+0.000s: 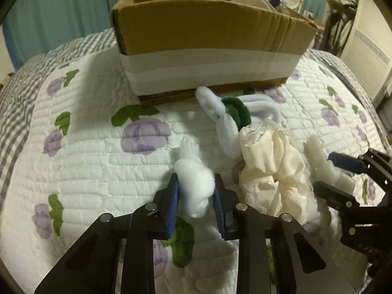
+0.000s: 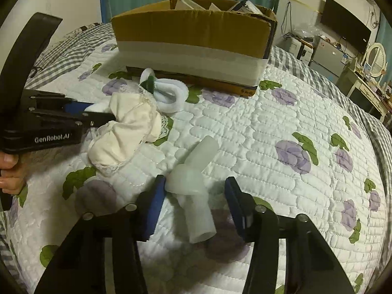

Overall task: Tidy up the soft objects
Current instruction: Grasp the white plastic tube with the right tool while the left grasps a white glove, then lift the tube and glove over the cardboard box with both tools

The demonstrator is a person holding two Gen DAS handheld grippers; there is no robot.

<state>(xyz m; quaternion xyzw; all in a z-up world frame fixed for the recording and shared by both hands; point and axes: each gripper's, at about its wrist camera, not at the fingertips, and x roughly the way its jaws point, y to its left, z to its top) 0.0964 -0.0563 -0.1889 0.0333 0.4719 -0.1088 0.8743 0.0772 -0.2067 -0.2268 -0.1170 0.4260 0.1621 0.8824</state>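
On the flowered quilt (image 1: 98, 166), my left gripper (image 1: 196, 183) is shut on a fluffy white soft piece (image 1: 193, 178), with both blue pads pressed into it. Seen from the right wrist, the left gripper (image 2: 98, 111) reaches in from the left with the white piece (image 2: 96, 107) between its fingers. My right gripper (image 2: 194, 183) is open around a pale white folded piece (image 2: 193, 171); the left pad touches it and the right pad stands apart. A cream lace-edged cloth (image 1: 269, 164) (image 2: 127, 132) lies between the grippers. A white and green bundle (image 1: 235, 112) (image 2: 169, 95) lies by the box.
A cardboard box (image 1: 208, 31) (image 2: 193, 36) with a white band stands at the back of the bed, holding several items. A hand (image 2: 9, 171) grips the left tool. A desk, mirror (image 2: 374, 54) and screen (image 2: 345, 31) stand beyond the bed's right edge. Teal curtains hang behind.
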